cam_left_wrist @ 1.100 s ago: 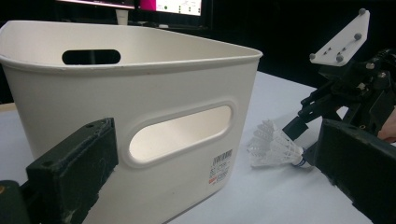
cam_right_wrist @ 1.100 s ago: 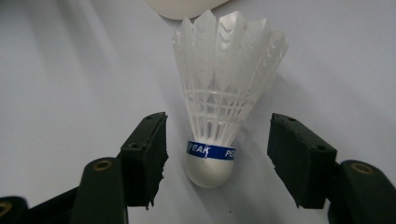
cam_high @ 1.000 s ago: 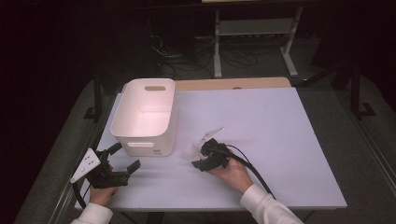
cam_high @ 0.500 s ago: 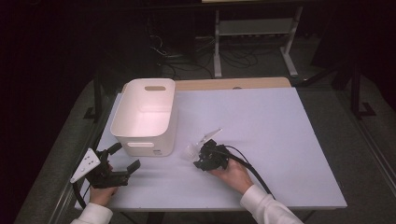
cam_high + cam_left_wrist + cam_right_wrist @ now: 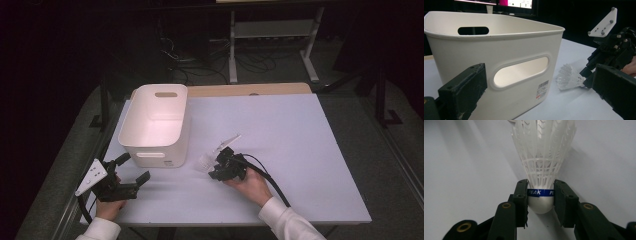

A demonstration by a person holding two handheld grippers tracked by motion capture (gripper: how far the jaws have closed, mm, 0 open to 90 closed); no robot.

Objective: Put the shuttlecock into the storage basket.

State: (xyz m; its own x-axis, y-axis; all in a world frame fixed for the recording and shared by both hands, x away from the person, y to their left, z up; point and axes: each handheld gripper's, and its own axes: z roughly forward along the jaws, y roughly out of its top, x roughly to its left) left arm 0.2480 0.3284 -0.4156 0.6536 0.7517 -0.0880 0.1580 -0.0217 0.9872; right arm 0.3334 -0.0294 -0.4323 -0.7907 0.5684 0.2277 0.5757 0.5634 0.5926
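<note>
A white plastic shuttlecock (image 5: 544, 157) with a blue band lies on the table, its skirt pointing toward the bin. My right gripper (image 5: 540, 195) is shut on its cork head, jaws pressing both sides of the blue band. From the high view the right gripper (image 5: 220, 167) sits at the table's middle front with the shuttlecock (image 5: 205, 161) at its tip. The shuttlecock (image 5: 569, 78) lies right of the white bin (image 5: 499, 57) in the left gripper view. My left gripper (image 5: 134, 172) is open near the front left corner, facing the white bin (image 5: 155, 125).
The bin's near wall has a handle slot (image 5: 520, 72) and a barcode label (image 5: 543, 90). A grey three-cornered plate (image 5: 91, 176) tops the left gripper. A metal stand (image 5: 270, 45) and cables lie on the dark floor beyond the white table (image 5: 300, 150).
The right gripper has shifted slightly at the shuttlecock. The left gripper has stayed where it was.
</note>
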